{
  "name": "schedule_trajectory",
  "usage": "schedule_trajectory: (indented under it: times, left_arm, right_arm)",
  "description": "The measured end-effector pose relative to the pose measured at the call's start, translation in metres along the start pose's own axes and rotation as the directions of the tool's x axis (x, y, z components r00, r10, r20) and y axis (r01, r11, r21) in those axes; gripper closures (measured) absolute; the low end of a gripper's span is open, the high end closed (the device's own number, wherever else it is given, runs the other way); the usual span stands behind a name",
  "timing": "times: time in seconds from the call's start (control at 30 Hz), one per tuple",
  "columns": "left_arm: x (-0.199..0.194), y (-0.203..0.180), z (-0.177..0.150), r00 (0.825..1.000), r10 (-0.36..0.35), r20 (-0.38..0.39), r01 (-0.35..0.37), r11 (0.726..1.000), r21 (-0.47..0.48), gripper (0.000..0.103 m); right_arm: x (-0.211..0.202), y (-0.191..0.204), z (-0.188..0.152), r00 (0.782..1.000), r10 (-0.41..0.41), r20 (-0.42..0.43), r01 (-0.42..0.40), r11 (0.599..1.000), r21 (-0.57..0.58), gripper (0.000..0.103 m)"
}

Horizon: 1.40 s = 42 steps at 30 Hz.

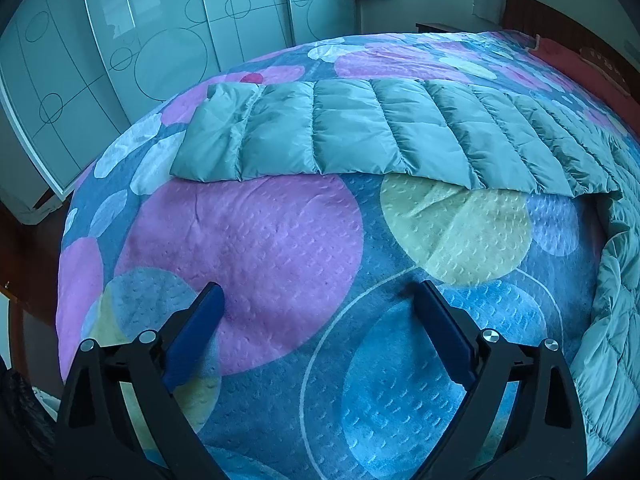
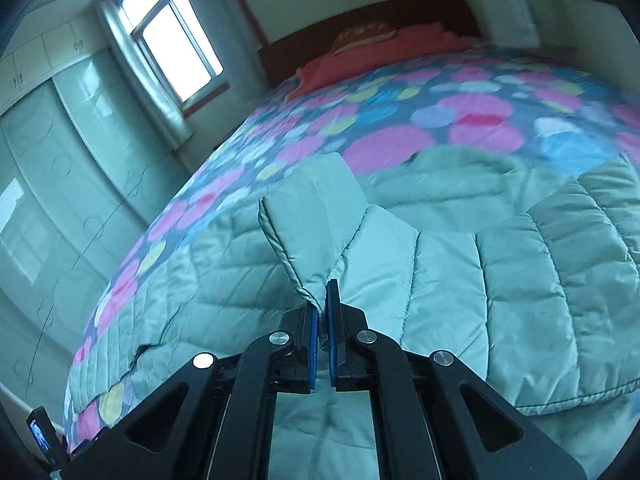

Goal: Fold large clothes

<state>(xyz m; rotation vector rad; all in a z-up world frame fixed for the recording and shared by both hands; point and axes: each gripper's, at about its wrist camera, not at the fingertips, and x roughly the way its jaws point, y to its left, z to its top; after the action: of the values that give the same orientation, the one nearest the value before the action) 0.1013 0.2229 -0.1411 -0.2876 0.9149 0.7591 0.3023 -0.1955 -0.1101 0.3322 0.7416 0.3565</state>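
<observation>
On bedspread (image 1: 256, 240): puffer jacket (image 2: 520, 280) (right gripper (image 2: 322, 296) pinching); left gripper (image 1: 316, 292) spread.

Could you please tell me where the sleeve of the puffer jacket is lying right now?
In the left wrist view the sleeve lies stretched flat across the bedspread, ahead of the open left gripper, its cuff end toward the wardrobe doors.

No words, labels or numbers can be read. The far pillow (image 2: 362, 36) has marks, too blurry to tell.
</observation>
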Motion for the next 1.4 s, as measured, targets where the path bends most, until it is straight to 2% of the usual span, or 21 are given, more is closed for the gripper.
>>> schedule_trajectory:
  times: [0.2,0.4,0.5,0.57,0.63,0.77,0.83,0.93,1.03,1.13,1.2,1.33,1.4]
  left_arm:
    - [0.001,0.0,0.0,1.0,-0.004,0.001,0.004,1.0,-0.003,0.007]
    - [0.0,0.001,0.0,1.0,-0.003,0.002,0.003,1.0,-0.003,0.007]
    - [0.0,0.001,0.0,1.0,-0.004,0.001,0.004,1.0,-0.004,0.007]
    - [0.0,0.001,0.0,1.0,-0.004,0.001,0.004,1.0,-0.003,0.006]
    - [0.001,0.001,0.0,1.0,-0.004,0.001,0.004,1.0,-0.003,0.006]
    - [0.001,0.0,0.0,1.0,-0.004,0.002,0.004,1.0,-0.004,0.006]
    - [0.001,0.0,0.0,1.0,-0.003,0.002,0.003,1.0,-0.003,0.006]
    - [0.001,0.0,0.0,1.0,-0.003,0.002,0.003,1.0,-0.003,0.006]
    - [0.001,0.001,0.0,1.0,-0.002,0.002,0.002,1.0,-0.002,0.006]
    - [0.001,0.0,0.0,1.0,0.001,0.002,-0.001,1.0,0.0,0.006]
    - [0.001,0.0,0.0,1.0,0.004,0.003,-0.004,1.0,0.002,0.006]
    - [0.001,0.0,0.0,1.0,0.002,0.003,-0.002,1.0,0.001,0.006]
    - [0.001,0.0,0.0,1.0,0.006,0.004,-0.006,1.0,0.004,0.006]
  right_arm:
    - [0.038,0.032,-0.019,0.992,0.04,-0.12,-0.048,0.997,-0.064,0.099]
    - [0.062,0.048,-0.031,0.979,0.03,-0.201,-0.051,0.994,-0.098,0.099]
    - [0.069,0.053,-0.032,0.973,0.018,-0.232,-0.044,0.993,-0.111,0.094]
    - [0.067,0.053,-0.032,0.971,0.029,-0.236,-0.054,0.993,-0.1,0.085]
    - [0.059,0.052,-0.032,0.968,0.066,-0.242,-0.088,0.993,-0.079,0.061]
    - [0.019,0.041,-0.027,0.978,0.092,-0.186,-0.105,0.993,-0.057,0.059]
    - [-0.008,0.022,-0.022,0.988,0.072,-0.134,-0.077,0.996,-0.037,0.059]
    - [-0.039,-0.019,-0.013,0.997,-0.041,-0.063,0.04,0.999,-0.016,0.06]
    - [-0.05,-0.065,-0.016,0.974,-0.221,-0.045,0.221,0.975,-0.006,0.066]
    - [-0.043,-0.102,-0.028,0.948,-0.305,-0.088,0.308,0.951,0.025,0.067]
    - [-0.027,-0.12,-0.039,0.941,-0.304,-0.149,0.312,0.95,0.031,0.067]
    - [-0.033,-0.117,-0.027,0.95,-0.279,-0.142,0.286,0.958,0.028,0.067]
    - [-0.039,-0.116,-0.01,0.957,-0.273,-0.095,0.277,0.96,0.036,0.066]
